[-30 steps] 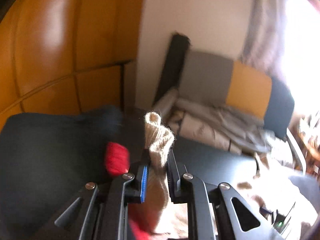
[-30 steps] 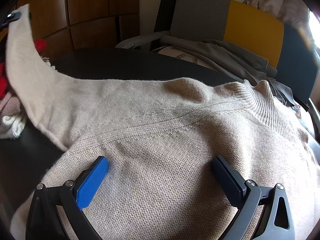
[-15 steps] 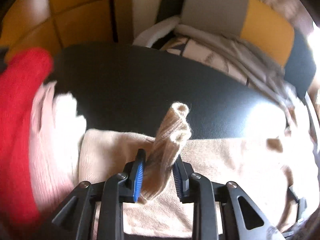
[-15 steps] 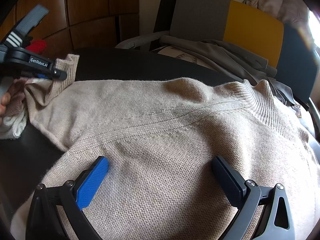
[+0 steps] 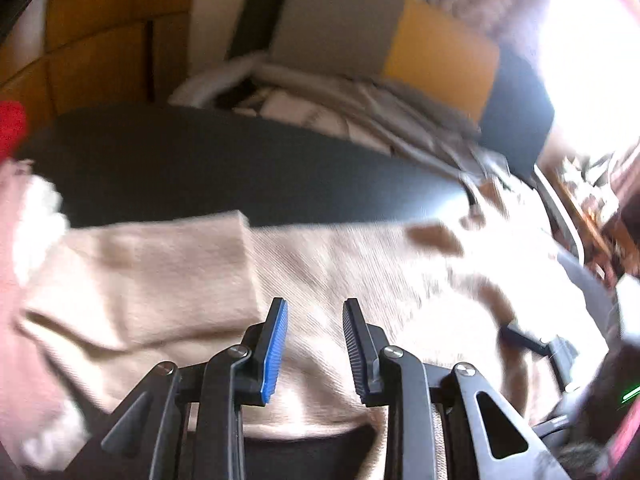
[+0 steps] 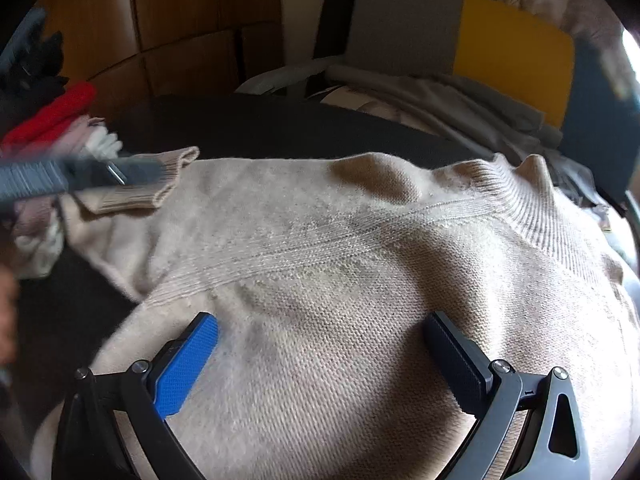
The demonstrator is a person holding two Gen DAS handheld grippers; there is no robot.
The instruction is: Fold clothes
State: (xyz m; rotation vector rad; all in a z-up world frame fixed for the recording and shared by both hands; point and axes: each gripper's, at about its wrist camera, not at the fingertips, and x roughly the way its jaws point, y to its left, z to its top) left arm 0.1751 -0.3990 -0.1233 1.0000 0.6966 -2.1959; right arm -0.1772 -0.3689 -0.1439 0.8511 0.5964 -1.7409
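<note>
A beige knit sweater (image 6: 340,260) lies spread on the black table (image 6: 260,124), its ribbed collar at the right. One sleeve (image 5: 152,280) is folded in over the body, and its cuff (image 6: 160,184) rests on the shoulder area. My left gripper (image 5: 315,308) hovers low over the sweater just right of that sleeve, open, with nothing between its pads. It appears blurred in the right wrist view as the left gripper (image 6: 144,170) above the cuff. My right gripper (image 6: 320,320) is open wide, its fingers down on the sweater's body.
A pile of red, pink and white clothes (image 6: 52,116) sits at the table's left edge. Behind the table stands a grey and yellow chair (image 6: 460,40) heaped with grey garments (image 6: 440,96). Wooden cabinets (image 6: 180,20) line the back left.
My left gripper came down with the sleeve from high up, laid it across the sweater, then opened and let the cuff go. The right gripper stayed where it was.
</note>
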